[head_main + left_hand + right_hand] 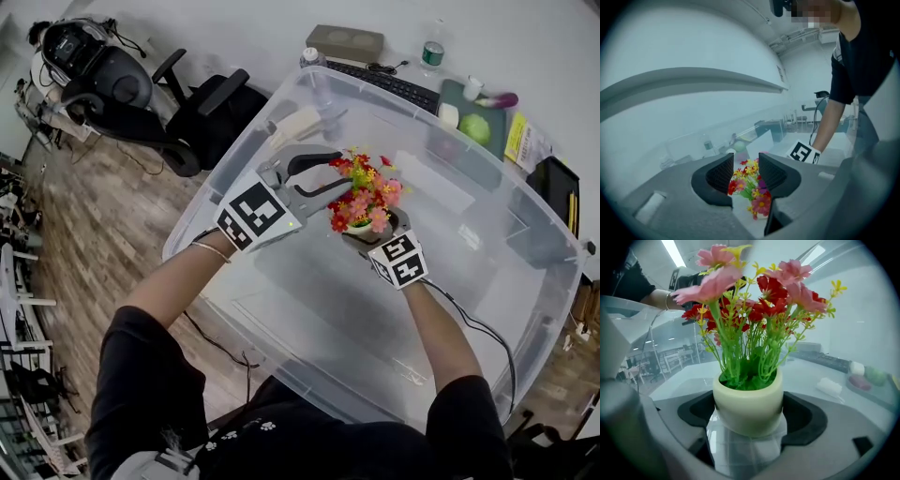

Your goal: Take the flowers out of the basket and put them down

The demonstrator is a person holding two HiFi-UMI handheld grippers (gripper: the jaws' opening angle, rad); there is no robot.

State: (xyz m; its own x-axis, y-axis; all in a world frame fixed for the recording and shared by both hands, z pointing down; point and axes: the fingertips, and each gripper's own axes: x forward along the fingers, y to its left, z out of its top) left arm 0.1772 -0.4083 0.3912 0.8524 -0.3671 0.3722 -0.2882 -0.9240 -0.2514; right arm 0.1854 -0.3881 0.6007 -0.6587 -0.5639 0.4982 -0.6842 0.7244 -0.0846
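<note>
right gripper (749, 417): we are gripping the flower pot (747, 401) between its fingers (808, 417) | left gripper (746, 172): fingers (719, 176) are standing narrowly apart, flowers (760, 204) just ahead

A small bunch of flowers (754, 301), with pink, red and yellow blooms on thin green stems, stands upright in a round cream pot (747, 401). The right tongs (747, 417) clamp the pot at its sides. It is inside the basket (309, 309), a large, open-topped tub with clear plastic walls. Whether the pot touches the tub's floor cannot be told.
</note>
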